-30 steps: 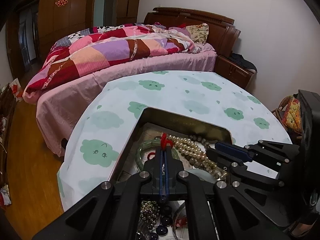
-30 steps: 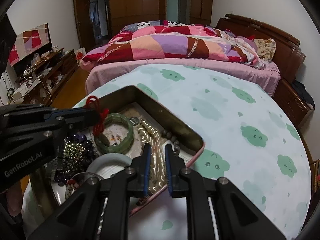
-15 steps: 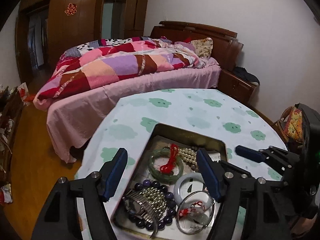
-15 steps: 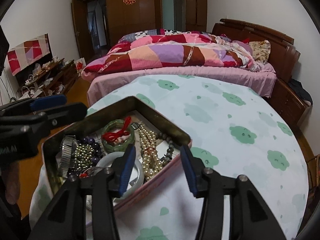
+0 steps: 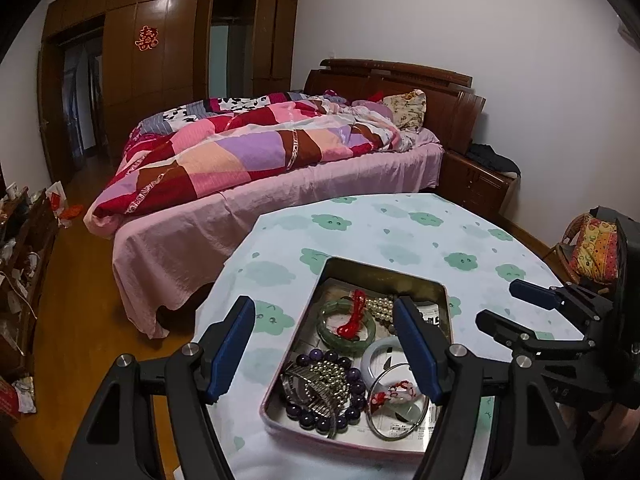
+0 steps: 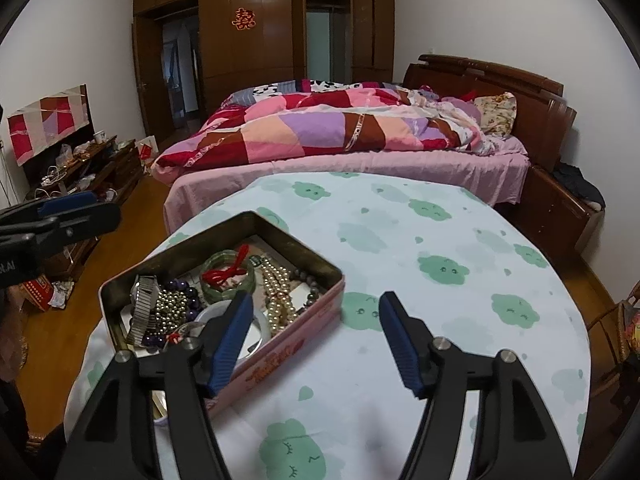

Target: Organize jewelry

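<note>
The tin [image 6: 304, 336] crowds the table's [image 6: 440, 280] left edge; bare cloth toward the right edge, seemingly unobstructed.

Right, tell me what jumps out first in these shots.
The pink tin crammed with jewelry at the near edge of the cloud-print tablecloth, a red cord lying across its green jade bangle. Behind the table, the patchwork quilt heaped on the bed. Both hand-held grippers, left and right, are open and holding nothing.

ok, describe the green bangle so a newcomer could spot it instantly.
On the cloud-print tablecloth sits an open pink tin full of jewelry. The green jade bangle lies near its far end, beside the pearl strand; it alone has a red cord knotted across it.
</note>
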Demonstrator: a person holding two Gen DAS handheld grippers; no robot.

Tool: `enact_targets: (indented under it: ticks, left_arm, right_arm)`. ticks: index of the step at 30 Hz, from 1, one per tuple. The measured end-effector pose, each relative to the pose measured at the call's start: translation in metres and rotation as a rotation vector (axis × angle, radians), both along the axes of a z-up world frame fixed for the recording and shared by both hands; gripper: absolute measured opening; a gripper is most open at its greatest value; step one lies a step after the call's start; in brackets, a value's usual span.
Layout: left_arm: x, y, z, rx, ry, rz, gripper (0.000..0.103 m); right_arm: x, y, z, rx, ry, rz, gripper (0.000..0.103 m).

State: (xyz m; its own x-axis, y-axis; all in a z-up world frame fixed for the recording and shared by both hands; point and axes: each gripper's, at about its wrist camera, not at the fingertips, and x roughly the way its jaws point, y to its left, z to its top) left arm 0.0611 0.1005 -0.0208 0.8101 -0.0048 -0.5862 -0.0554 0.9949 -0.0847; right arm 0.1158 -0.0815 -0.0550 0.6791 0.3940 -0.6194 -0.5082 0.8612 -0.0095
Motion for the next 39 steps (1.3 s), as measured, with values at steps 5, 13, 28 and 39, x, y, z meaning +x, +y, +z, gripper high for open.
enact_targets:
  ticks: [5, 13, 28, 39]
  left_arm:
    - [-0.006, -0.001, 0.006, 0.005, -0.018, -0.004, 0.071]
    - [-0.012, -0.002, 0.009, 0.015, -0.033, -0.007, 0.071]
    - [-0.014, 0.0, 0.013, 0.027, -0.033, -0.003, 0.071]
    - [-0.013, 0.001, 0.015, 0.033, -0.026, -0.003, 0.071]
  right_arm:
    - [-0.002, -0.006, 0.002, -0.001, -0.012, -0.015, 0.072]
    - [-0.007, -0.011, 0.009, -0.007, -0.036, -0.029, 0.076]
    - [-0.009, -0.013, 0.012, 0.003, -0.049, -0.033, 0.079]
    - [-0.008, -0.013, 0.012, 0.003, -0.052, -0.035, 0.08]
